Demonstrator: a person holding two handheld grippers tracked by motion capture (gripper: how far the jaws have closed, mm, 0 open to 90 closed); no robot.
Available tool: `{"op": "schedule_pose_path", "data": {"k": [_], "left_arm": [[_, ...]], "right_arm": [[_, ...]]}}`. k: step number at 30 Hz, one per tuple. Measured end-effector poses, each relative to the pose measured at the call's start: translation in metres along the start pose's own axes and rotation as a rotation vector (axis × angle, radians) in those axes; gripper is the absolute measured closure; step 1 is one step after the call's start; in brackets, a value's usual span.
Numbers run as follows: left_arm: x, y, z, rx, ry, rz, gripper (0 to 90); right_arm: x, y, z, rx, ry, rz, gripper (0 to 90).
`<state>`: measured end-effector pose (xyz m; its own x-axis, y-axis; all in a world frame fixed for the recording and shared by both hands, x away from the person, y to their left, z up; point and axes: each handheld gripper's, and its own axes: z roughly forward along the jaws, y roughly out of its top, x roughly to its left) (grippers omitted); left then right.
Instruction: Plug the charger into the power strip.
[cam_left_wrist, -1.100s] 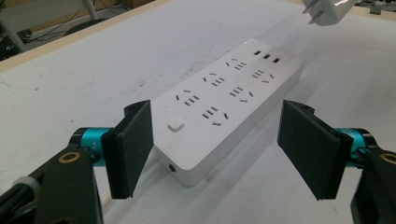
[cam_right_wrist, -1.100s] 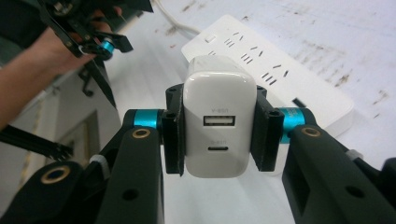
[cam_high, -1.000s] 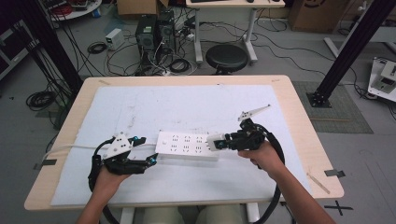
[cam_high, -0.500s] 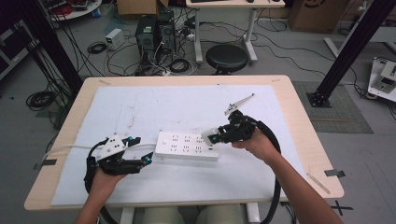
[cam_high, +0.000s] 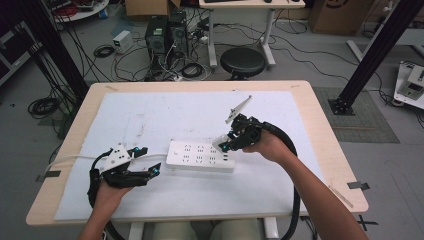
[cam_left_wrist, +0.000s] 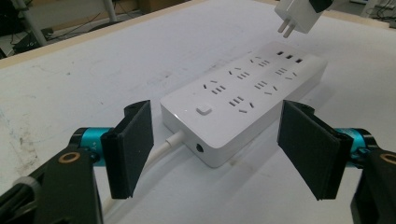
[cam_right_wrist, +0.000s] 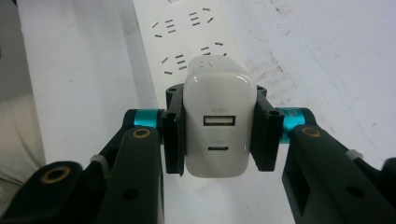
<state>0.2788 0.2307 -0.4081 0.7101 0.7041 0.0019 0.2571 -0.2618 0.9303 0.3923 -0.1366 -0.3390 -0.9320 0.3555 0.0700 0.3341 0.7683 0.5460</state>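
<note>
The white power strip lies flat near the middle of the table, and everything else is best placed against it. The right gripper hovers over the strip's right end, clamped on a white charger whose two prongs hang clear of the sockets, not yet touching them (the left gripper view shows the prongs in the air above the strip's far end). The left gripper sits at the strip's cable end with its jaws standing wide on either side of that end, pads off the casing, holding nothing. The step in hand looks to be plugging the charger into a socket. To do it well, I would first close the left jaws on the strip's end so that it cannot slide, then square the charger so both prongs point straight down at one pair of slots, since it now hangs tilted. Lower it slowly, feel the prongs find the slots, and press straight down without rocking; a skewed push would likely skid the strip or bend a prong.
</note>
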Motion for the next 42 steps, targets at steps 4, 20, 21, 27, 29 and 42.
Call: {"op": "schedule_pose_path", "data": {"k": [4,20,21,27,29,42], "left_arm": [[0.001,-0.001,-0.001,-0.002,0.0,-0.005,27.0],[0.003,-0.004,-0.005,-0.012,0.005,-0.016,27.0],[0.003,-0.005,-0.005,-0.013,0.006,-0.016,27.0],[0.004,-0.007,-0.006,-0.011,0.006,-0.02,27.0],[0.004,-0.007,-0.007,-0.012,0.006,-0.02,27.0],[0.006,-0.009,-0.007,-0.014,0.007,-0.025,27.0]], "right_arm": [[0.001,0.008,0.004,0.039,-0.009,-0.038,63.8],[-0.001,0.032,0.016,0.16,-0.049,-0.128,63.7],[-0.002,0.033,0.017,0.168,-0.055,-0.135,63.7],[-0.001,0.038,0.026,0.245,-0.067,-0.174,63.7],[-0.001,0.038,0.027,0.257,-0.071,-0.18,63.7],[0.003,0.043,0.041,0.333,-0.065,-0.268,63.7]]}}
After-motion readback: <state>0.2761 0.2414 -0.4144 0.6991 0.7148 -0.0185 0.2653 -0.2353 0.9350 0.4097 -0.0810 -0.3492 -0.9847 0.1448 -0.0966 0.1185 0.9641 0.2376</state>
